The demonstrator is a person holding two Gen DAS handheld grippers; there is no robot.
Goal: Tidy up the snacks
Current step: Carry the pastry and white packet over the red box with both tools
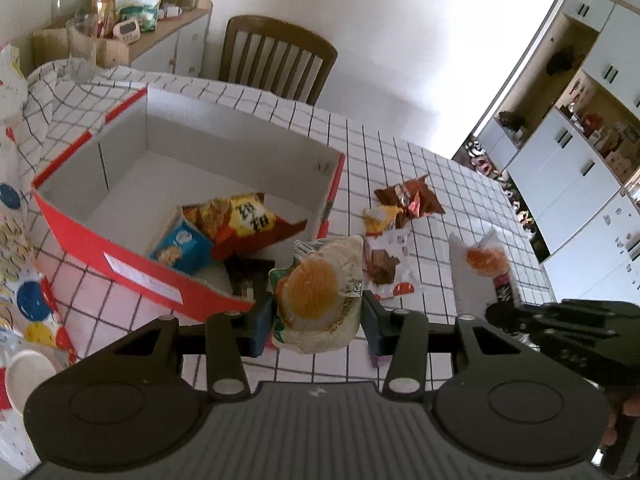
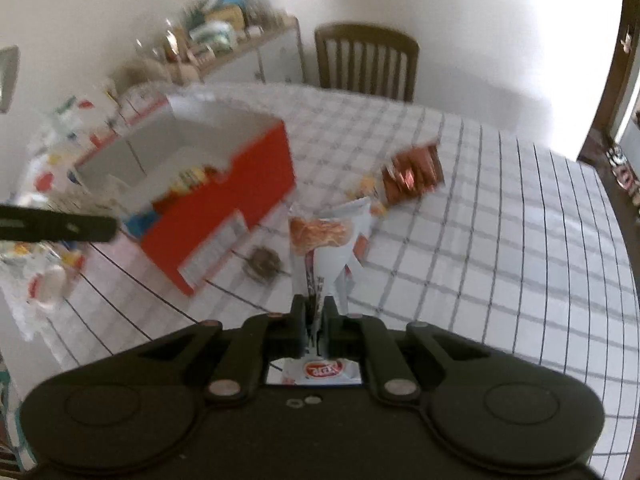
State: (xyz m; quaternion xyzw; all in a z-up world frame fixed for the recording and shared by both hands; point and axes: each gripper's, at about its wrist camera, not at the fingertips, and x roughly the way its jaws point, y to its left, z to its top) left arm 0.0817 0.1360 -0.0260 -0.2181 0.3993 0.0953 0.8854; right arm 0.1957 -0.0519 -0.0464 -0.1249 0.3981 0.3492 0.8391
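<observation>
My left gripper (image 1: 318, 320) is shut on a round packet with a fried-egg picture (image 1: 316, 292), held just above the near right corner of the red box (image 1: 100, 248). The box's white inside holds an orange-yellow chip bag (image 1: 240, 220), a blue packet (image 1: 180, 248) and a dark packet (image 1: 248, 276). My right gripper (image 2: 316, 312) is shut on the bottom of a white bag with an orange picture (image 2: 320, 236), lifted over the checked tablecloth; the left wrist view shows this white bag (image 1: 480, 264) to the right. Brown packets (image 1: 412, 200) and a small yellow one (image 1: 378, 218) lie beyond.
A white and brown wrapper (image 1: 384, 268) lies right of the box. A wooden chair (image 1: 276, 60) stands at the far table edge. A cluttered sideboard (image 1: 160, 32) and a glass jar (image 1: 82, 48) are at the back left. White cabinets (image 1: 568, 168) line the right.
</observation>
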